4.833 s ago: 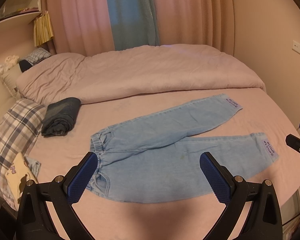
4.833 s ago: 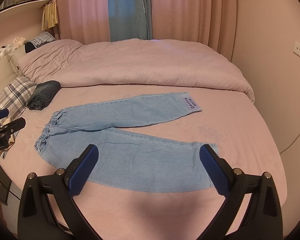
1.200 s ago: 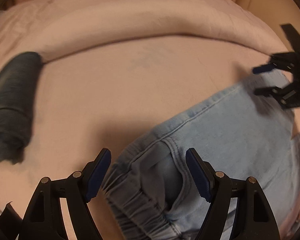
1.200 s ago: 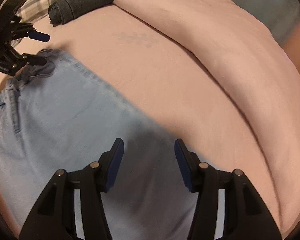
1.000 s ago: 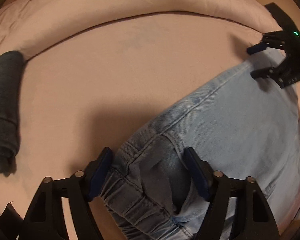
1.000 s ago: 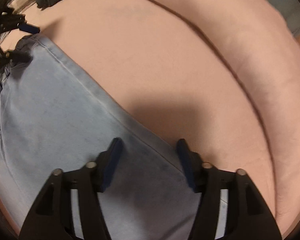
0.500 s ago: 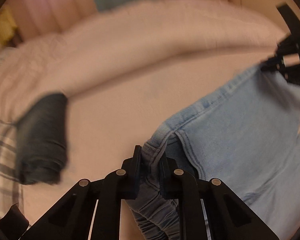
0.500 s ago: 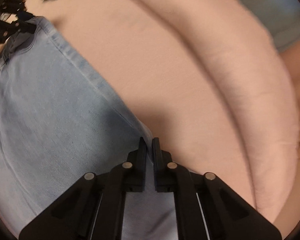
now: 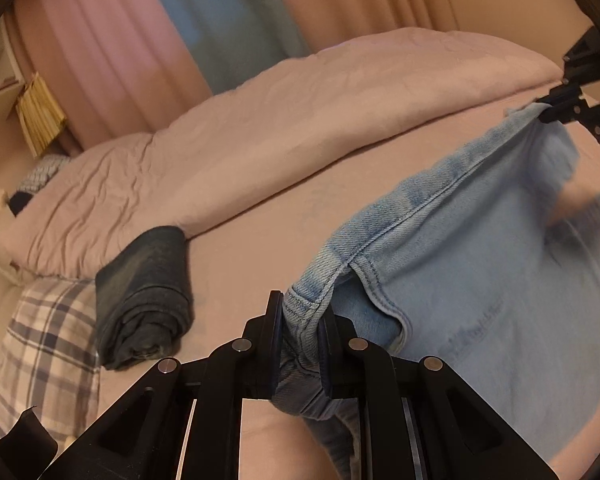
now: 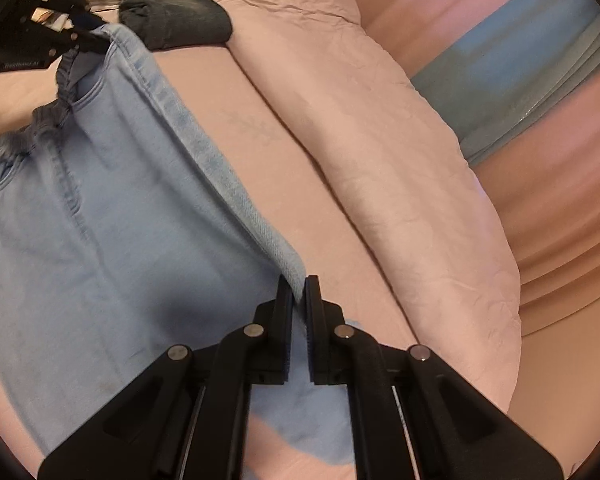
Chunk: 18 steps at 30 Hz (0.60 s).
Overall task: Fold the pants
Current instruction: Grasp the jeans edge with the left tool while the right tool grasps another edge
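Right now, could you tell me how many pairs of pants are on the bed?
2: light jeans held by both tools; a dark folded pair beside the plaid pillow. Others may be hidden.

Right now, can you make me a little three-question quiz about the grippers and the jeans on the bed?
1. True or false: the left hand-held gripper is shut on the waistband of the light blue jeans.
2. Which thing lies on the bed beside the checked pillow? A) a rolled dark garment B) a red towel C) a shoe
3. Fill in: the right hand-held gripper pinches the jeans along their side ____.

Key: 1 true. 2 A, the rolled dark garment. 3 seam, the long edge that runs between the two grippers.
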{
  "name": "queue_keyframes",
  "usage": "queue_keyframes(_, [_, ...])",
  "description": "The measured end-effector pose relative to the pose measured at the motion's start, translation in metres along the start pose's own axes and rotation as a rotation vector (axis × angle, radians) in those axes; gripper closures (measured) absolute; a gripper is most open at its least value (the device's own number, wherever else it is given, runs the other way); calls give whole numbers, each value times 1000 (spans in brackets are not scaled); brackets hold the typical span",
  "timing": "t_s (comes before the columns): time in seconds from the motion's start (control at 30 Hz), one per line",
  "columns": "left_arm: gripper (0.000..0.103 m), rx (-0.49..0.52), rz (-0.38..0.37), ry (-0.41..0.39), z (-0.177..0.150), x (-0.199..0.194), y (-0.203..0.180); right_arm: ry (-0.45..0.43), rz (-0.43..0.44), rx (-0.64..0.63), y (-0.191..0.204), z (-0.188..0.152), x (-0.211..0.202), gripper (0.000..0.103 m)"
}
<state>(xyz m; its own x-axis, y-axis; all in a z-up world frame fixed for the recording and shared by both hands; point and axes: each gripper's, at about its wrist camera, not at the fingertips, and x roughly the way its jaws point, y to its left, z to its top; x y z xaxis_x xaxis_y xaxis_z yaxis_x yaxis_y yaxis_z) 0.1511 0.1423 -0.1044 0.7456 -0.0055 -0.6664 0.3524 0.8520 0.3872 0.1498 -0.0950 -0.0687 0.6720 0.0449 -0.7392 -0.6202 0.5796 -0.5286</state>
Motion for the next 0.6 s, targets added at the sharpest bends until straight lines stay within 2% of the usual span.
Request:
queue_keyframes(0.13, [87,58,13,24,-1,5,-10,-6,38,10,11,-17,-6,97])
queue_keyframes(0.23, [87,35,55,22,7,7,-8,31,5,6,14,-5,8,97])
queue_keyframes(0.3, [87,3,42,11,4,4,-2,25,-1,1,15,-1,9,97])
queue_keyframes(0.37, [87,6,18,-38,-6,-10,0,-4,-6,13,14,-3,-3,97])
queue_keyframes(0.47, [87,60,22,-117,-26,-34,-6,-72,-1,53,17,-16,-34,97])
queue_keyframes(0.53, [87,98,15,-148,-49,-49,-15,-105,-1,7,38,-32,-56,97])
queue_keyframes(0.6, [87,141,4,-152,-73,-59,-28,-104,59,-25,66,-54,-72,97])
